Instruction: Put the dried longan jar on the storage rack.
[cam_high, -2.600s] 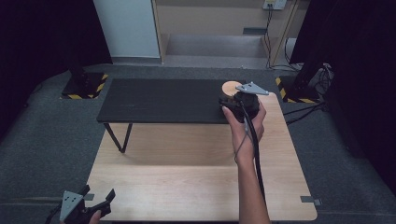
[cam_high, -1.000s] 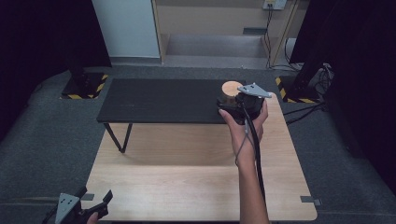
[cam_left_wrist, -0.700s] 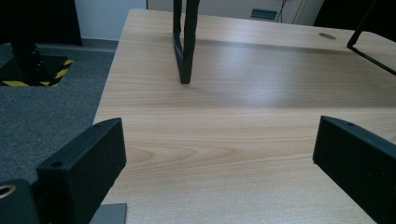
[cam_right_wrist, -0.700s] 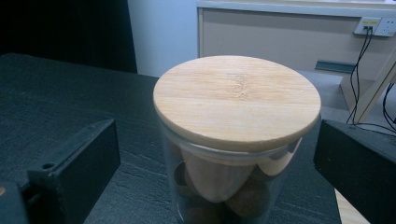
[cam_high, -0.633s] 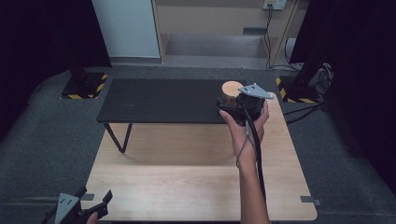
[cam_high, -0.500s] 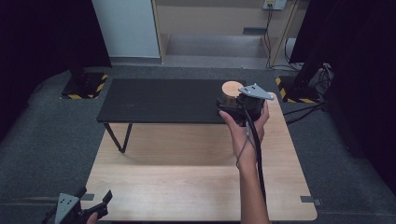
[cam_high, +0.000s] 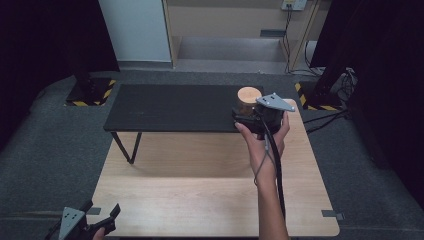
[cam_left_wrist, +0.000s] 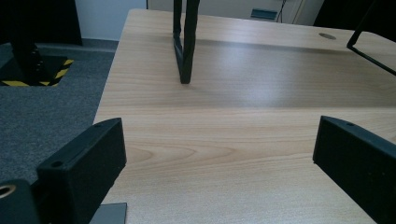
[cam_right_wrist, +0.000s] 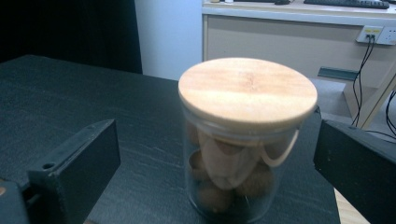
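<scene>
A lab or office room: grey carpet (cam_high: 45, 150), black curtains (cam_high: 45, 35), hazard-striped stand bases (cam_high: 90, 92), wall sockets (cam_right_wrist: 376, 35), trailing cables (cam_high: 330, 117).

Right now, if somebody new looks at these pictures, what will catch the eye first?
First, the glass jar with a round wooden lid, standing on the black bench and holding brown rounded pieces. The right claw is at the jar, its jaws wide open on either side of it. The left claw, also open, hangs at the near left corner of the pale wooden table.
</scene>
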